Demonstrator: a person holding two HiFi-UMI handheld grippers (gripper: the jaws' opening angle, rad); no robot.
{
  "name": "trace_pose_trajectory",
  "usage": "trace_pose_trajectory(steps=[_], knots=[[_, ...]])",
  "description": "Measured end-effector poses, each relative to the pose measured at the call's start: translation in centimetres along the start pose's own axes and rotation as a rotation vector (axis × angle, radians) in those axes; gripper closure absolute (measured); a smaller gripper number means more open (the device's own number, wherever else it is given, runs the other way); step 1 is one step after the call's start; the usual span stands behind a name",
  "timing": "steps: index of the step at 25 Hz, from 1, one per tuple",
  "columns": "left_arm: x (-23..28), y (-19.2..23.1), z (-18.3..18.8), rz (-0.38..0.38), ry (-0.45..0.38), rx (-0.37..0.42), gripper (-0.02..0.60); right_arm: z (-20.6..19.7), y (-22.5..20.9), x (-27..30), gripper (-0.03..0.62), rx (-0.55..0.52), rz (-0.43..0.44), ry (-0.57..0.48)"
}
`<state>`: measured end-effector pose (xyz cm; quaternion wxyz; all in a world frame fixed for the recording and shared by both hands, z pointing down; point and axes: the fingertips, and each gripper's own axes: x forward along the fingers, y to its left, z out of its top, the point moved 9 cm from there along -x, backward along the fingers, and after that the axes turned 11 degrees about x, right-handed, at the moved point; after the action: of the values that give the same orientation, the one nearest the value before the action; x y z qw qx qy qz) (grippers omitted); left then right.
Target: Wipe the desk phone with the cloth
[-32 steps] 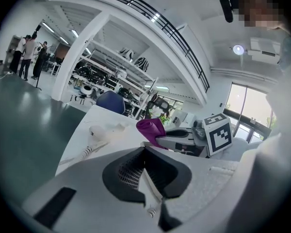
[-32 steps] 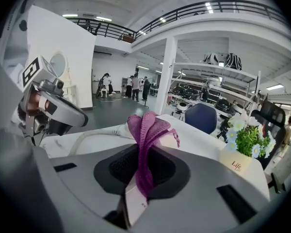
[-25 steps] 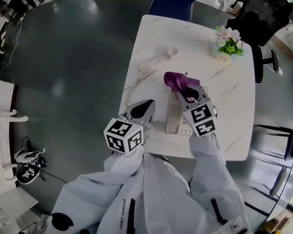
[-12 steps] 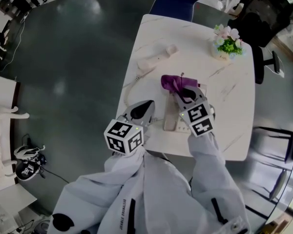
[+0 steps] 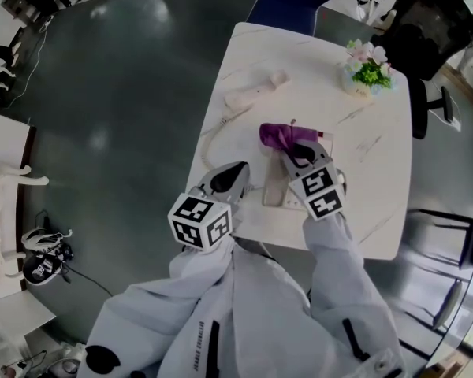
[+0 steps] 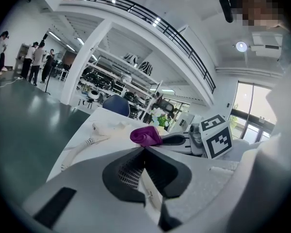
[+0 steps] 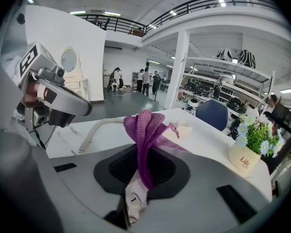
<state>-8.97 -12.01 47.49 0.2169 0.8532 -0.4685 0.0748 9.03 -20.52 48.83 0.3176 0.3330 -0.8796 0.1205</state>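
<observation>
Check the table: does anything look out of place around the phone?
The cream plastic handset lies off its cradle, apart from the beige phone base, near the white marble table's far-left edge; its cord curves along that edge. Nothing else stands out.

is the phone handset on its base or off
Off. The cream plastic handset lies on the white marble table, well apart from the cream phone base.

bunched purple cloth (image 5: 277, 135) at far end of cream desk phone (image 5: 273, 186)
</observation>
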Motion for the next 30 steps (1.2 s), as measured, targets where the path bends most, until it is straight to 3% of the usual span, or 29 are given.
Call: trace_pose_trajectory(steps=[19,30], knots=[[-2.4,-2.7,-1.5,0.048,-0.025,-0.01,0.584,-1.7,1.8,-1.4,0.556,-0.029,0.038,0.022],[-2.7,-3.1,-2.2,0.026,-0.024,-0.021,0.584,-2.8,3.1,-2.1,0.556,-0.02,0.051,0.047]])
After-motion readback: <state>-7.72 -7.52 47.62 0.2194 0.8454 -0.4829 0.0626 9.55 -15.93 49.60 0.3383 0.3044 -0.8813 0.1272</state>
